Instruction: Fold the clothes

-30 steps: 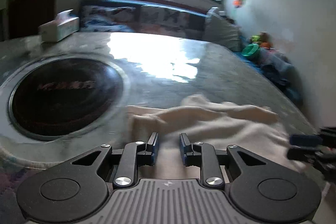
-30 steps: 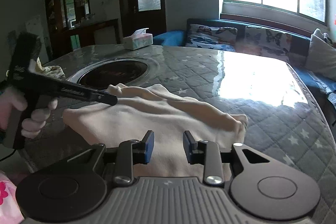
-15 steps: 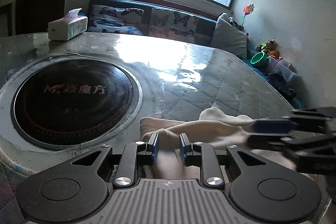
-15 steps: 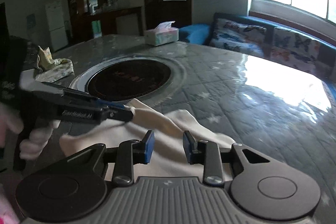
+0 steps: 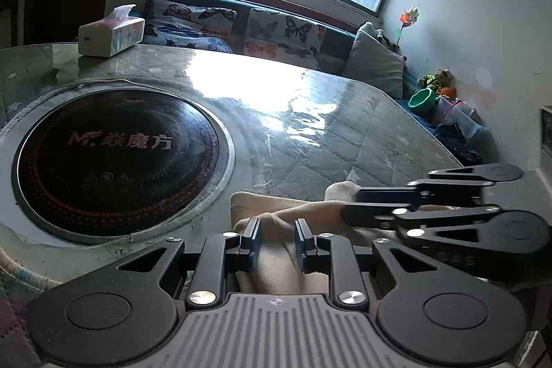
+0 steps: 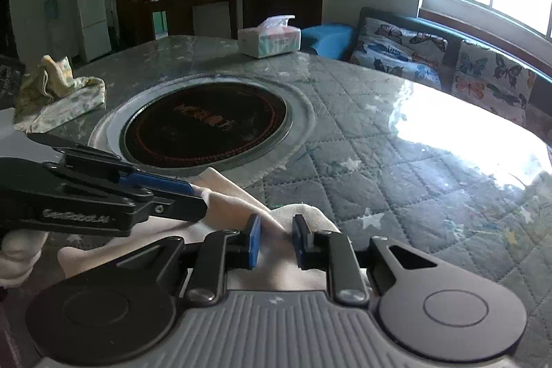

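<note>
- On the quilted table (image 6: 396, 168), just in front of the round black cooktop (image 6: 207, 130), lies your cream garment (image 5: 276, 264), bunched into soft ridges between your two tools.
- Expect it to be light, limp and a little stretchy: it will sag and drape from any point you lift, and it won't hold a crease unless you lay it flat.
- It looks neither fragile nor slippery, so a modest pinch should keep it; judged from the folds, the cloth is thick enough to fill narrow jaws.
- Take hold at an edge or corner, not on a mid-cloth ridge, and keep your two grips well apart so the fabric spans flat between them.
- Your left gripper (image 5: 277, 240) stands narrow, with a raised fold of the cloth running up between its blue pads (image 5: 254, 240) and seemingly pinched there.
- Your right gripper (image 6: 277, 242) has just been closing; its jaws are narrow, with a ridge of the garment between them and the pads at or very near the cloth.
- In the right wrist view the left tool crosses in from the left, its tips gripping the same ridge just beside yours.
</note>
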Demonstrator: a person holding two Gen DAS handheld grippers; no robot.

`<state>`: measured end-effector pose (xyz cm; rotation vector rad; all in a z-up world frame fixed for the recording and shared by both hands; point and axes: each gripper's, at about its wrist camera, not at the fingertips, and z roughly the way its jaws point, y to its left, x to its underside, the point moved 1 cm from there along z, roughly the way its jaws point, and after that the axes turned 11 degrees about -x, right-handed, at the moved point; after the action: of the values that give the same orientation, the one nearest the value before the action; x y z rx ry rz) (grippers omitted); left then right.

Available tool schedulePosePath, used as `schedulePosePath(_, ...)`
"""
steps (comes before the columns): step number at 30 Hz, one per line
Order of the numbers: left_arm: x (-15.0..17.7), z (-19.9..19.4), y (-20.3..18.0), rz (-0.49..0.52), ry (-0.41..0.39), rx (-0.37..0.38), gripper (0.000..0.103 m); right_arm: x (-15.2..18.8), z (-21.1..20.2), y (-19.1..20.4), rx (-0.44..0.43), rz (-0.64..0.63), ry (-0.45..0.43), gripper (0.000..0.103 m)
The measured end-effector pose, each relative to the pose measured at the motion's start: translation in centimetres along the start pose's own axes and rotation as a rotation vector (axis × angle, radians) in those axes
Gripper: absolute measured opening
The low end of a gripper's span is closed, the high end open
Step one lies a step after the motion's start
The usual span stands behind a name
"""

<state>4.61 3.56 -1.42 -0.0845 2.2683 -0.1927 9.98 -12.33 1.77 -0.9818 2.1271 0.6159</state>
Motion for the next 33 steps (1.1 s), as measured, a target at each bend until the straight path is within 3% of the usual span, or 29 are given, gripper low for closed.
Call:
schedulePosePath(13,0.1,-0.1,-0.6,0.027,-0.005,-0.017,0.026,3.9,-4.6,5.4,-0.054,-0.088,0.001,0.02)
schedulePosePath(19,0.0,-0.1,-0.3,0.012,0.001,-0.011,0.026,4.9,-4.1,7.3,-0.083,-0.114,0.021,0.02)
schedulePosePath(25,-0.2,0.0,0.2,-0.016,0.013,0.008,0.026,3.6,-4.1,8.4,-0.1,-0.132,-0.035,0.02)
schedulePosePath(33,-0.3,0.1,0.3,-0.012,0.016,0.011,0.026,3.9,-2.4,10.1,-0.154,-0.16,-0.011,0.02)
